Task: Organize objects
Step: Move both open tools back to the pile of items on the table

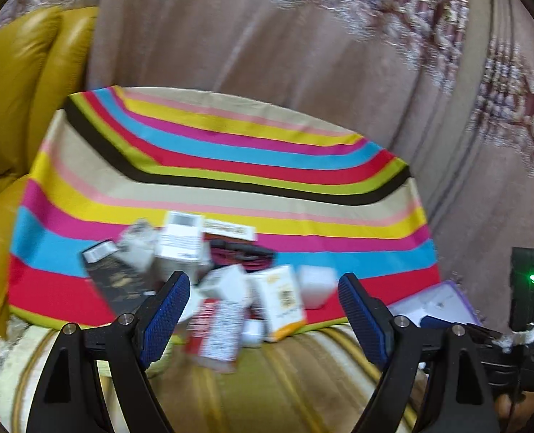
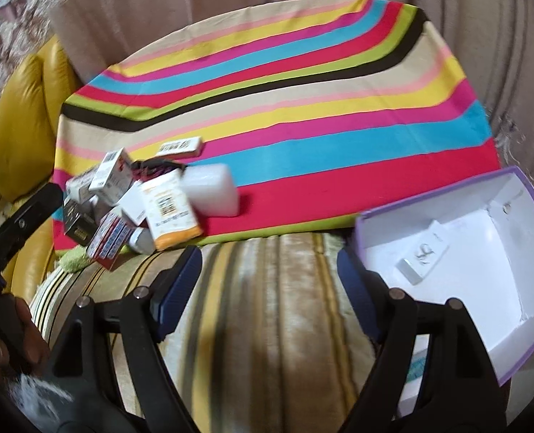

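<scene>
Left claw [image 1: 263, 299] hangs released, nothing between its blue-padded jaws, right over the jumbled heap of small cardboard boxes [image 1: 227, 288] at the near edge of the rainbow-striped cloth [image 1: 230, 166]. Right claw [image 2: 268, 278] is empty too, its jaws opening, beside the white purple-rimmed box [image 2: 483, 252] holding one small white carton [image 2: 423, 256].

The left gripper [image 1: 263, 301] is wide apart, holding nothing. The right gripper [image 2: 268, 281], low in the frame, is empty too.

The right gripper [image 2: 268, 281] hangs open over a striped cushion [image 2: 267, 324], a purple-edged box [image 2: 483, 252] beside it, seemingly untouched.
</scene>
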A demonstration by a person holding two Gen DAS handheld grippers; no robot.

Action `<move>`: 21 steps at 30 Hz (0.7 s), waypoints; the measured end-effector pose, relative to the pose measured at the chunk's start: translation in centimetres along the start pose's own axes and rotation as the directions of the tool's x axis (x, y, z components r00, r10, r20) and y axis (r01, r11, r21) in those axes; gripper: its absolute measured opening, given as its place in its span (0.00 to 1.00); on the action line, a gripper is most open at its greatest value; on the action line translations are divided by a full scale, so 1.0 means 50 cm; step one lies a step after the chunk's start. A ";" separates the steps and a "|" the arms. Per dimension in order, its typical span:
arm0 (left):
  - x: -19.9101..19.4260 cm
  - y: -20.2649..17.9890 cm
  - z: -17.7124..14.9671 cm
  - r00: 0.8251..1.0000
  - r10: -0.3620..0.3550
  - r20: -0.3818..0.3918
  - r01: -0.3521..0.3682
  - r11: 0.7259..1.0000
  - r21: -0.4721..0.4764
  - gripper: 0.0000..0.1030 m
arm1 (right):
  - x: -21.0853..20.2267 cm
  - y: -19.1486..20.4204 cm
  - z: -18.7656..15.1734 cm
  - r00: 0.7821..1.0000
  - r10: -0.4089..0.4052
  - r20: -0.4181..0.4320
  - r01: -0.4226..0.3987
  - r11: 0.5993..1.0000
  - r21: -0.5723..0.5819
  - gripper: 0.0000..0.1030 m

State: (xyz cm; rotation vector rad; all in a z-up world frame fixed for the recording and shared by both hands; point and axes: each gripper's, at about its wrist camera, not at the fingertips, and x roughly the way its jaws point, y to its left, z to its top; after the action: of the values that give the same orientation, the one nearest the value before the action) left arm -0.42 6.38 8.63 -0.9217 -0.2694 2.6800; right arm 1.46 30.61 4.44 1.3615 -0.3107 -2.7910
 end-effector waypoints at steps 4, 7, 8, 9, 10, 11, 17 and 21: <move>-0.003 0.039 0.002 0.997 0.075 0.004 -0.075 0.997 -0.004 0.83 | 0.016 0.027 0.001 1.000 0.023 -0.009 -0.023 0.999 -0.034 0.78; -0.002 0.065 0.004 0.990 0.140 0.005 -0.140 0.990 0.000 0.82 | 0.033 0.039 0.004 0.999 0.027 -0.029 -0.028 0.998 -0.049 0.78; 0.000 0.074 0.005 0.986 0.167 0.003 -0.167 0.986 0.003 0.81 | 0.039 0.042 0.005 0.999 0.027 -0.036 -0.028 0.998 -0.050 0.78; 0.003 0.078 0.006 0.983 0.184 0.002 -0.184 0.983 0.007 0.81 | 0.044 0.045 0.007 0.999 0.027 -0.042 -0.029 0.998 -0.048 0.78; 0.007 0.085 0.007 0.978 0.208 -0.002 -0.208 0.978 0.014 0.80 | 0.051 0.048 0.009 0.999 0.028 -0.046 -0.030 0.999 -0.045 0.78; 0.012 0.090 0.010 0.974 0.225 -0.008 -0.224 0.974 0.021 0.80 | 0.054 0.049 0.011 0.998 0.028 -0.049 -0.031 0.999 -0.042 0.78; 0.055 0.114 0.017 0.950 0.307 -0.063 -0.300 0.949 0.094 0.75 | 0.080 0.063 0.029 0.998 0.033 -0.044 -0.034 0.999 -0.017 0.78; 0.081 0.120 0.028 0.928 0.366 -0.070 -0.352 0.923 0.156 0.74 | 0.096 0.072 0.044 0.998 0.043 -0.034 -0.043 0.999 -0.001 0.78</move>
State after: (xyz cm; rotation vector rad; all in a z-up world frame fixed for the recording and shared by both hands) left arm -5.62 1.96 5.79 -1.1494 0.1243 2.9204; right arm -3.48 26.97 2.67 1.3836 -0.3320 -2.7294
